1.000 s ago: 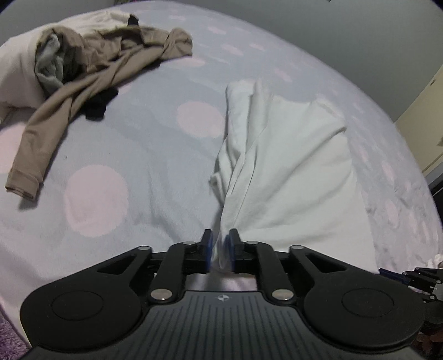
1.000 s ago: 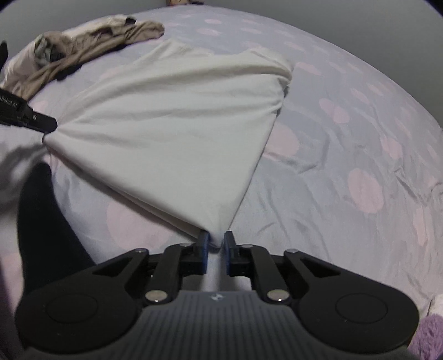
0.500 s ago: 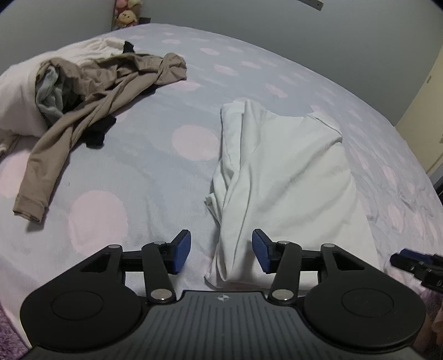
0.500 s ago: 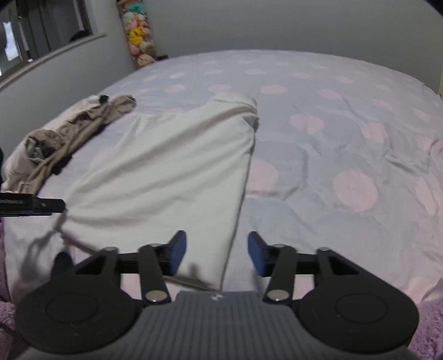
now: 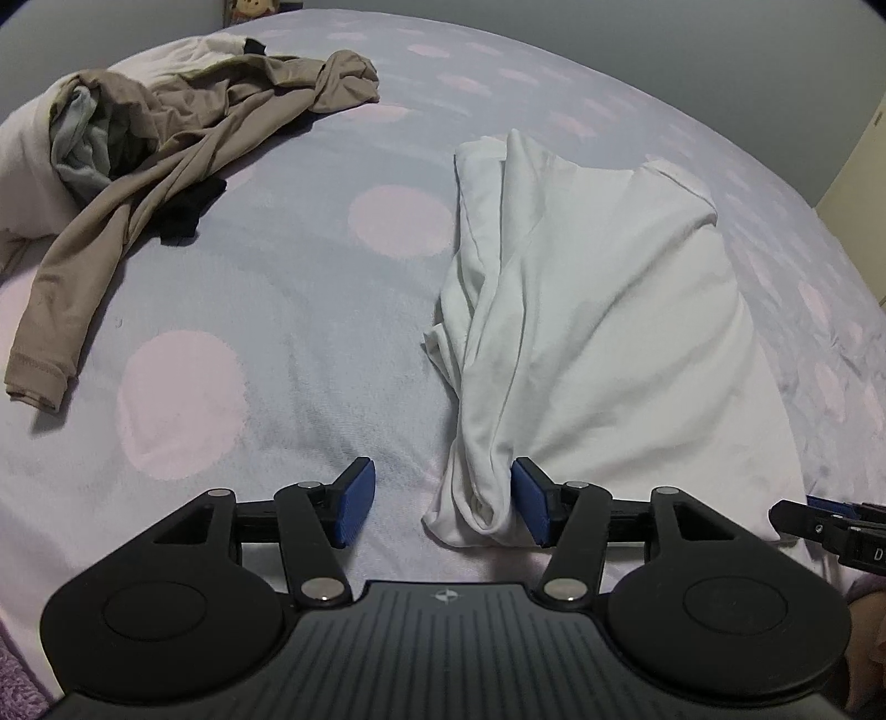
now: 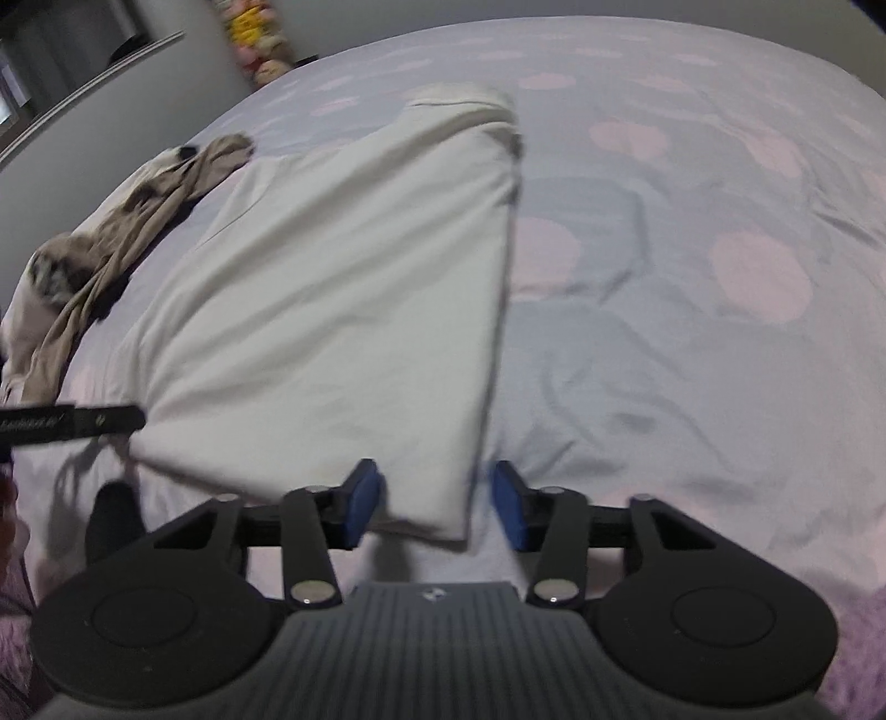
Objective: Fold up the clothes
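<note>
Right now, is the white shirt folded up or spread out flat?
Partly folded. The white shirt lies on the bed as a narrow doubled strip, its left edge bunched in pleats. Both grippers are open.

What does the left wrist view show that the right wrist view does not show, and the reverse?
Only the left wrist view shows the bunched left edge of the white garment and the brown shirt's cuff. Only the right wrist view shows the garment's straight right edge and blurred stuffed toys. Both show the garment, the brown shirt and the dotted bed sheet, with the left gripper and right gripper open.
</note>
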A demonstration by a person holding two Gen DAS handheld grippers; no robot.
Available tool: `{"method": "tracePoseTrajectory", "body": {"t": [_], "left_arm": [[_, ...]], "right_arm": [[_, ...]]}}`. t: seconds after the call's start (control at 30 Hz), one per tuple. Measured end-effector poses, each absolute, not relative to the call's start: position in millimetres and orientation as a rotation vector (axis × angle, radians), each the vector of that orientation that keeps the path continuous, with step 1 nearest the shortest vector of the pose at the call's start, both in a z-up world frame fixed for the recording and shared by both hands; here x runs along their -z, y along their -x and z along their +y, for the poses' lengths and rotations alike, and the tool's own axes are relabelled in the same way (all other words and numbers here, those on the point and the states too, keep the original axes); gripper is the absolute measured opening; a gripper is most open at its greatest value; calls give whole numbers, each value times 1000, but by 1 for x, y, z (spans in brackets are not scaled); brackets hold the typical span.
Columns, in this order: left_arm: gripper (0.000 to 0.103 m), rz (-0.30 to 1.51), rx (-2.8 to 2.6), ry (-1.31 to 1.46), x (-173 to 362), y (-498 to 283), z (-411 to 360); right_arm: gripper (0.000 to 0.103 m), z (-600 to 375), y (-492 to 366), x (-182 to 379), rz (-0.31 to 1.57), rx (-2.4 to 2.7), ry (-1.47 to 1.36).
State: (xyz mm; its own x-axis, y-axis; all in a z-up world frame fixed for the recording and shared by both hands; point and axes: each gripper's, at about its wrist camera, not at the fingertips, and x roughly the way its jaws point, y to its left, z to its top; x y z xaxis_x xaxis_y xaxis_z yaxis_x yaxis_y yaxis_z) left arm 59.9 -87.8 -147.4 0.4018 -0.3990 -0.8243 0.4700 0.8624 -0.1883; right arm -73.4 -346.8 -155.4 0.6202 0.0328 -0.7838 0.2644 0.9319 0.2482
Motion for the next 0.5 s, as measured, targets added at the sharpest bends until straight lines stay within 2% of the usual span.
{"method": "tracePoseTrajectory", "body": {"t": [0.03,0.13,0.2,0.3,0.5], "left_arm": [[52,1012,550,-88,148,-59,-89],[44,994,562,-100,147,-56,-91],[18,990,603,-87,145,-54,-92],[12,972,622,-101,141,-49,-96],[9,988,668,-108,123,-37,-102]], "right_arm": [[30,-344,72,156,896,124,-349],[16,-344,72,157,885,122,-349],[13,-349,75,154,865,127,-399],[10,-355,80,144,828,137,-445],[7,-347,93,107,751,209,-357]]}}
